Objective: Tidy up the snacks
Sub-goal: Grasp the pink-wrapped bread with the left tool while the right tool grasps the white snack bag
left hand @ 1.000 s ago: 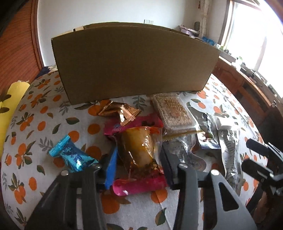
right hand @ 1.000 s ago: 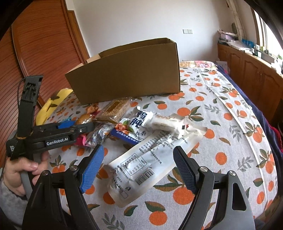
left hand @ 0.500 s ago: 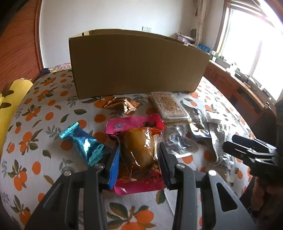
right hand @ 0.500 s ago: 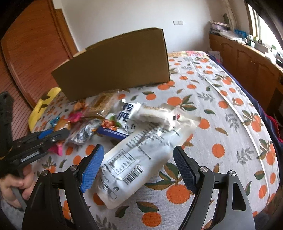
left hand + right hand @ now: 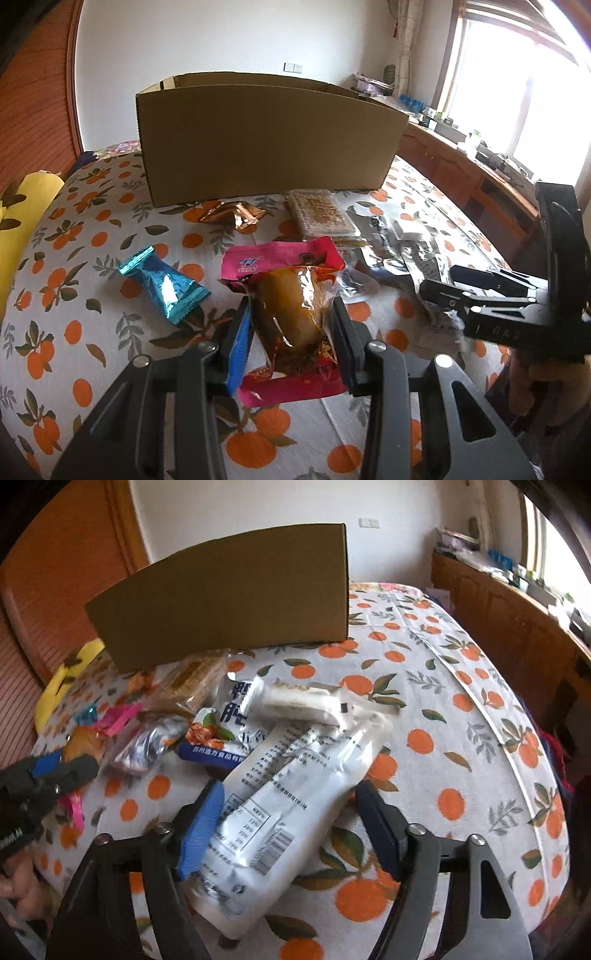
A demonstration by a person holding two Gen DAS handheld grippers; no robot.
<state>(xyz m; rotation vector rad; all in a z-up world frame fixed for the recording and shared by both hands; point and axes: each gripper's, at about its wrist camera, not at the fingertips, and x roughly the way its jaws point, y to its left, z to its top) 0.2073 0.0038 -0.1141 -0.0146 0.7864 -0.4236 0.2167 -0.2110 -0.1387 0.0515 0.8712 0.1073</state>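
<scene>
Filling the left jaws: pink snack pack (image 5: 291, 314)

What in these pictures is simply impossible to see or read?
- Inside of the cardboard box: hidden by its own front wall in both views.
- Print on the white pouch, right wrist view: too small and blurred.
- Near end of the pink snack packet, left wrist view: covered by the left claw.
- Silver packets: partly behind the right claw in the left wrist view.

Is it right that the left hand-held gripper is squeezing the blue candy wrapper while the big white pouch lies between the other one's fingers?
Not quite. The left wrist view shows the left hand-held gripper squeezing the pink-edged brown snack pack; the blue candy wrapper lies apart on the bedspread. The white pouch part is right.
</scene>
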